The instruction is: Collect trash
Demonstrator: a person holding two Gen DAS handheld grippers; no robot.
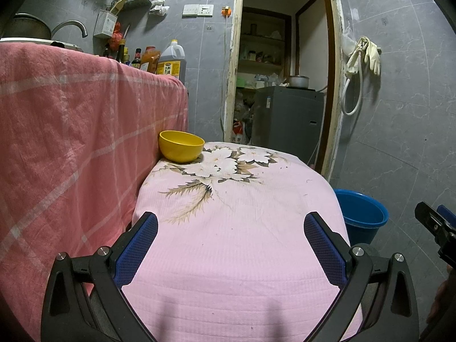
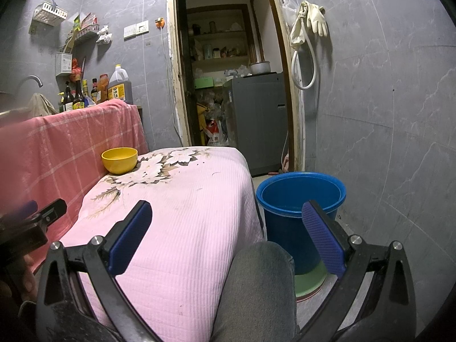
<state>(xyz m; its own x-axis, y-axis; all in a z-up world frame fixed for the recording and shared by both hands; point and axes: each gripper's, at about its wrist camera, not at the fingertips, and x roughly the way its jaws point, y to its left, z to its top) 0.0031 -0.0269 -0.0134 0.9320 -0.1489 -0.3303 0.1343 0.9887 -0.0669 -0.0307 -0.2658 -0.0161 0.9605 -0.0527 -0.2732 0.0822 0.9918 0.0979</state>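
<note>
A yellow bowl [image 1: 181, 146] stands at the far left corner of a low table under a pink floral cloth [image 1: 236, 228]; it also shows in the right wrist view [image 2: 119, 160]. A blue bucket [image 2: 300, 202] stands on the floor to the right of the table, seen too in the left wrist view [image 1: 363, 213]. My left gripper [image 1: 230, 228] is open and empty above the near part of the cloth. My right gripper [image 2: 227, 219] is open and empty, over the table's right edge and the bucket. No loose trash shows on the cloth.
A counter draped in a pink checked cloth [image 1: 71, 131] rises on the left, with bottles [image 2: 77, 97] and a faucet [image 1: 71, 27] on top. A doorway with a grey appliance [image 2: 256, 119] lies ahead. A knee in grey trousers [image 2: 256, 285] is below my right gripper. A grey tiled wall [image 2: 384, 114] stands to the right.
</note>
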